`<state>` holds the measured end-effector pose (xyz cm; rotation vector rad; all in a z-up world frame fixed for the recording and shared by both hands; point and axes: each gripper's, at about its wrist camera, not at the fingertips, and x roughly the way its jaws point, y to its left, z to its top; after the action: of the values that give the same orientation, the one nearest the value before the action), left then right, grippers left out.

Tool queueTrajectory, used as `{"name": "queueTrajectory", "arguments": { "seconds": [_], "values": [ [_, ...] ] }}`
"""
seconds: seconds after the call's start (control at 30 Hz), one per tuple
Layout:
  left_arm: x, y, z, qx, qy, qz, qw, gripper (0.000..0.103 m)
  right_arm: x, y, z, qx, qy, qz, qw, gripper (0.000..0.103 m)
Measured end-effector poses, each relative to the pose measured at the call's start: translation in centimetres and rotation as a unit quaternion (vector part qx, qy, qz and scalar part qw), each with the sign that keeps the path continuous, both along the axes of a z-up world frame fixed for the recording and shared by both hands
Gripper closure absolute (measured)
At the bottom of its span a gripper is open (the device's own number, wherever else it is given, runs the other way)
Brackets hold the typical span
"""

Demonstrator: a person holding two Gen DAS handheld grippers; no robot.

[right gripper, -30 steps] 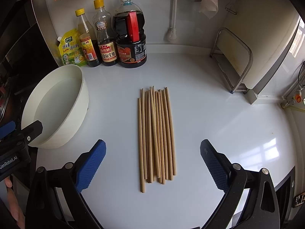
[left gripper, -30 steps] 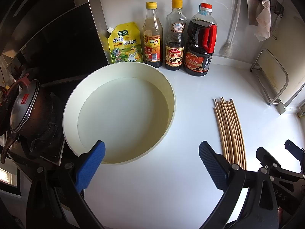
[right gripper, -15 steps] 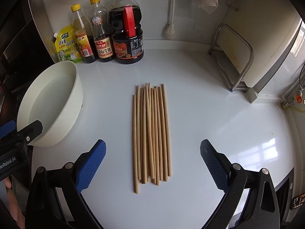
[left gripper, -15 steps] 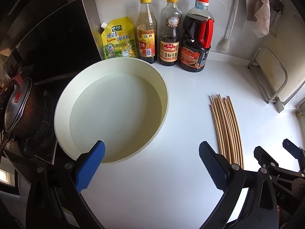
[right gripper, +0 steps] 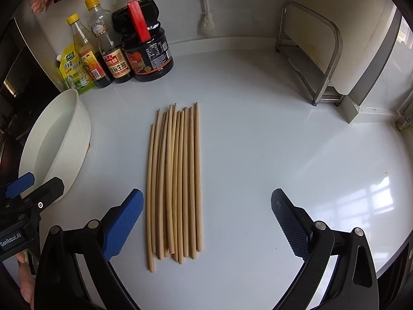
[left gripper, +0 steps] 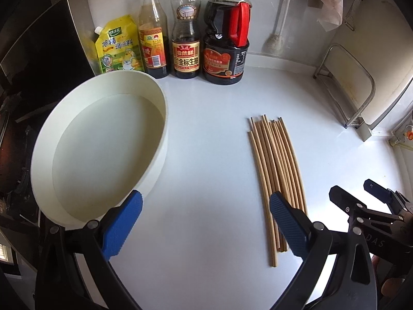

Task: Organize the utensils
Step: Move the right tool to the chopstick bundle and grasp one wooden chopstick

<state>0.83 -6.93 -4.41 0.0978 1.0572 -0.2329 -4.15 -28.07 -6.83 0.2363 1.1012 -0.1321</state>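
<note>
Lying flat on the white countertop (right gripper: 258, 118), a bundle of wooden chopsticks (right gripper: 175, 180) runs near to far, its ends ragged and a few sticks crossing over their neighbours. In the right wrist view the right gripper (right gripper: 206, 222) hovers above the near end of the bundle with its jaws spread wide and nothing between them; the left blue pad (right gripper: 124, 222) sits just left of the outermost stick, and the bundle lies left of centre in the gap. In the left wrist view the left gripper (left gripper: 206, 222) is likewise wide apart and empty, held over bare counter between a white round basin (left gripper: 160, 149) on the left and the chopsticks (left gripper: 276, 170) on the right. Its right pad (left gripper: 289, 227) overlaps the near ends of the sticks in that view; whether it touches them cannot be told. The basin looks to hold a shallow layer of clear liquid.

Against the far wall stand a yellow seasoning pouch (left gripper: 116, 46), a yellow-capped bottle (left gripper: 152, 38), a soy sauce bottle (left gripper: 185, 38) and a large dark jug with a red handle (left gripper: 227, 44). A metal rack (right gripper: 315, 59) stands at the far right. A finger (right gripper: 25, 284) of the person shows at the near left edge of the right wrist view, beside the left gripper's body.
</note>
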Motion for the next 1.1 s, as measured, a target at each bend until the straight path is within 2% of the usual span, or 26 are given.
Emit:
{"name": "queueTrajectory", "arguments": {
  "seconds": [0.13,0.33,0.5,0.83,1.1],
  "values": [
    [0.9,-1.0,-1.9,-0.004,0.011,0.007,0.9999,0.006,0.6,-1.6,-2.1,0.018,0.006,0.004,1.0,0.008],
    [1.9,-2.1,-4.3,-0.015,0.022,0.025,0.9993,0.006,1.7,-2.8,-4.2,0.001,0.003,0.016,1.0,0.008],
    [1.6,-3.0,-6.6,-0.006,0.031,0.025,0.9992,0.006,2.3,-3.9,-6.0,0.025,0.009,0.012,1.0,0.008],
    [1.6,-3.7,-8.5,0.01,0.026,0.023,0.9993,0.006,3.4,-3.5,-8.0,-0.003,0.021,0.037,0.999,0.008],
    [1.6,-3.8,-8.8,0.015,0.024,0.024,0.9993,0.006,4.3,-2.8,-8.5,-0.022,0.022,0.051,0.998,0.008]
  ]
}}
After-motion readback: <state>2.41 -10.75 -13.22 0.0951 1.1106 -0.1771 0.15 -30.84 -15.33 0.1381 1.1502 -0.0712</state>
